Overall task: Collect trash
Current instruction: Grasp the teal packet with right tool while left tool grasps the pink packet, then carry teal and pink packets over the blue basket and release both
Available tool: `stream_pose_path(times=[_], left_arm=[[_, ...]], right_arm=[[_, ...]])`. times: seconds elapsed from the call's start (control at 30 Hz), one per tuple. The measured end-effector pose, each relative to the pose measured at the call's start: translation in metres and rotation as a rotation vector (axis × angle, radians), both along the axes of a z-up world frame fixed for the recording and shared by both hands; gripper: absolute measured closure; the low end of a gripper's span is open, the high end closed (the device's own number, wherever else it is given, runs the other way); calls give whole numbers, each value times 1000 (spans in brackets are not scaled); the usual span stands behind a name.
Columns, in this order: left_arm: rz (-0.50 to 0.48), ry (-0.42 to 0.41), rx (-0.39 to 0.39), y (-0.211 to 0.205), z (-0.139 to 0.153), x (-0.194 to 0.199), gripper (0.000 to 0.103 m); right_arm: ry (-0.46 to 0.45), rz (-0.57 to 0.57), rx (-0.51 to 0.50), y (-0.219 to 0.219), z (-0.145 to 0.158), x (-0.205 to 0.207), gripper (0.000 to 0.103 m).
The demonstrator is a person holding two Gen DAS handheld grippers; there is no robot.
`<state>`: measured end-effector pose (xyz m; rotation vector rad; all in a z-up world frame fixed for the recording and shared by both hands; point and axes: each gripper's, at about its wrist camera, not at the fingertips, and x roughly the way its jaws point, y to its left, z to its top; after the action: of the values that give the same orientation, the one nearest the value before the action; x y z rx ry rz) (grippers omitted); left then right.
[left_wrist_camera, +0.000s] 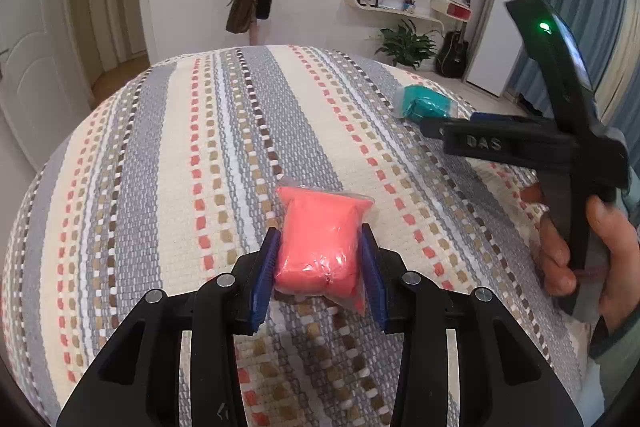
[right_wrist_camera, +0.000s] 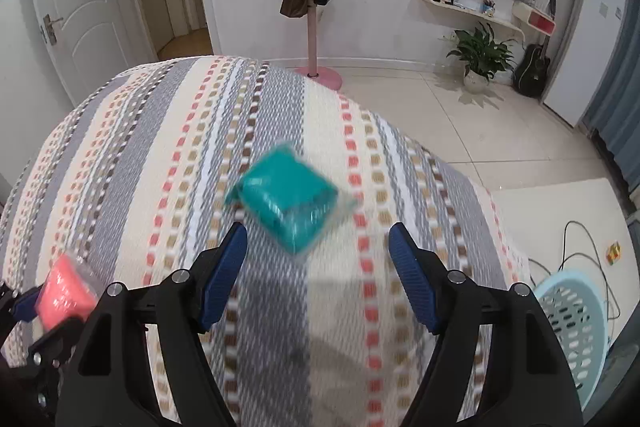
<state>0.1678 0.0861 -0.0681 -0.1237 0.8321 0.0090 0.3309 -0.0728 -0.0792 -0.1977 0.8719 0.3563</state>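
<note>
Left wrist view: the left gripper (left_wrist_camera: 320, 267) has its blue pads on either side of the pink packet (left_wrist_camera: 320, 247), a soft lump sealed in clear film that lies on the striped woven cloth (left_wrist_camera: 180, 147) covering the table. The pads appear to touch the packet's sides, so I judge it clenched on the packet, though the packet still rests on the cloth. Further off to the right lies the teal packet (left_wrist_camera: 426, 105), with the right gripper (left_wrist_camera: 448, 131) reaching toward it, held in the person's hand (left_wrist_camera: 592, 251). To do this step well, squeeze the body of the packet rather than its loose film edge, then lift straight up so the cloth is not dragged.

Right wrist view: the right gripper (right_wrist_camera: 318, 267) is spread wide and grasps nothing; the teal packet (right_wrist_camera: 288, 195) lies on the cloth just ahead of the fingertips, blurred, turned corner-on to them. The approach should probably centre the packet between the pads before closing. The pink packet (right_wrist_camera: 64, 287) shows at the lower left edge between blue pads.

Only this view shows the pale blue slotted basket (right_wrist_camera: 576, 319) on the floor beside the table, a likely place for the trash. Only the left view shows the hand.
</note>
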Motion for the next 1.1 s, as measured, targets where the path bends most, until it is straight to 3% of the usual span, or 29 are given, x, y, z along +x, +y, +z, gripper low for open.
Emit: stream_pose_path(times=[0.3,0.4,0.6,0.7,0.9,1.1], left_arm=[[1,-13,52,-12,0,-1,65],[8,-18,53,-11,0,-1,65],[21,-15,71,-13,2,-2,65],[-5,-20,31,-21,10,-2,65],[-96,-82,26,-70,43,4,65],[-187,-128,16,-130,65,20,65]], right_arm=[[-7,23,-19,15,-2,17,33],[-12,35,-6,15,-1,14,62],[-75,31,3,8,9,-7,67],[-103,12,9,-7,20,-23,68],[-186,-80,-8,-67,52,-62,68],[-178,-220,12,-147,67,-78,68]])
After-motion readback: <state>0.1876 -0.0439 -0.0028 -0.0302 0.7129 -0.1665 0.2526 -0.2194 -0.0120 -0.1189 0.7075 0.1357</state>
